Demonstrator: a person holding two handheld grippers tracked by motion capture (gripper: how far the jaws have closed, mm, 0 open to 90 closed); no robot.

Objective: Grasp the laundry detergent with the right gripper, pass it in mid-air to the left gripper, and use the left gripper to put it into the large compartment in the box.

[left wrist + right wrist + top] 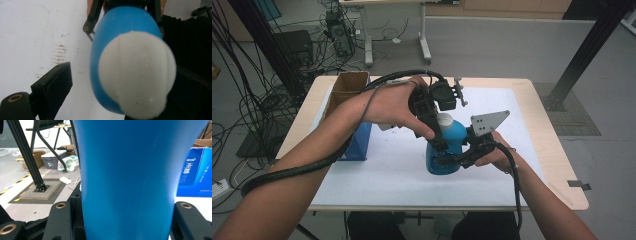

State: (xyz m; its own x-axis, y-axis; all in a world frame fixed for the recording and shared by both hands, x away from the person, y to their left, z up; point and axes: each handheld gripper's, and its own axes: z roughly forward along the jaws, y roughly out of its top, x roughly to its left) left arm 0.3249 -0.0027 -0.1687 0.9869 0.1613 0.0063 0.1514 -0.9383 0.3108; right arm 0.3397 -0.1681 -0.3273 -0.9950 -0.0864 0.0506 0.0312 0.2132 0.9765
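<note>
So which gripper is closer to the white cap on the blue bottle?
Left. The left gripper comes down from above with its jaws either side of the white cap, apparently not pressing it. The right gripper clamps the blue bottle lower down, around its body.

both grippers, left (439, 127) and right (447, 160), are black with brass-ringed screws and thick black cables; the right carries a grey three-cornered plate (488, 122).
</note>
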